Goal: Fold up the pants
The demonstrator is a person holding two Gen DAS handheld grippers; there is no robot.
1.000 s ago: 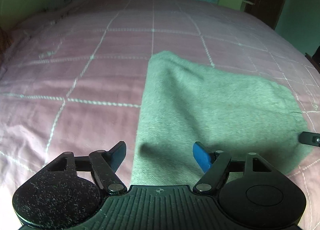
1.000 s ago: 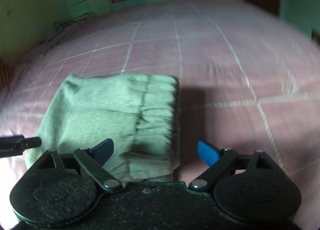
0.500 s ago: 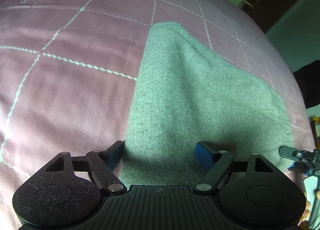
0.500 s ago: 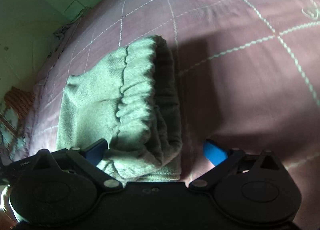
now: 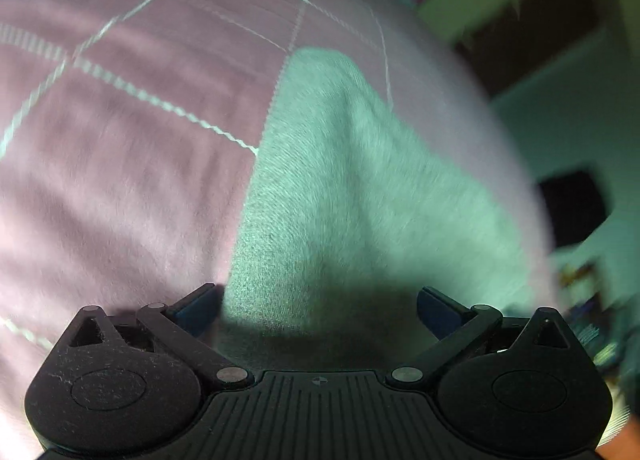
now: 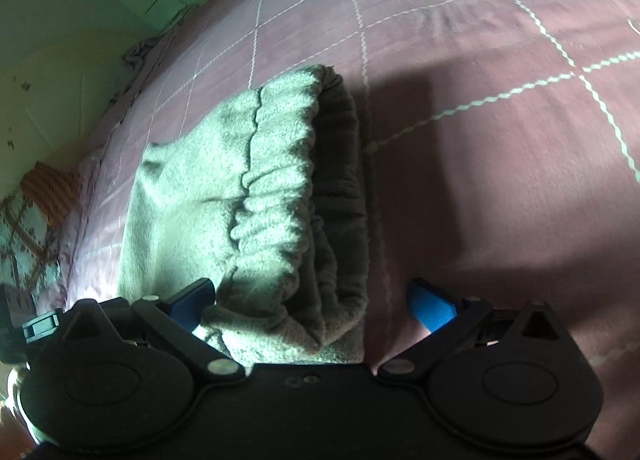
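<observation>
Both grippers have dropped closer to the grey-green knitted pants (image 6: 256, 196) since the earlier frames, and the bundle now fills more of each view. It lies folded in layers on the pink quilted bedspread with white stitched lines (image 6: 500, 60). Jaws of the left gripper (image 5: 318, 310) are opening over the plain folded edge, pads clear of the cloth. On the elastic waistband end, the right gripper (image 6: 312, 302) stands released, probably so the fold can settle flat.

Folded grey pants (image 6: 224, 196) lie on the pink checked bed (image 6: 500, 164).
</observation>
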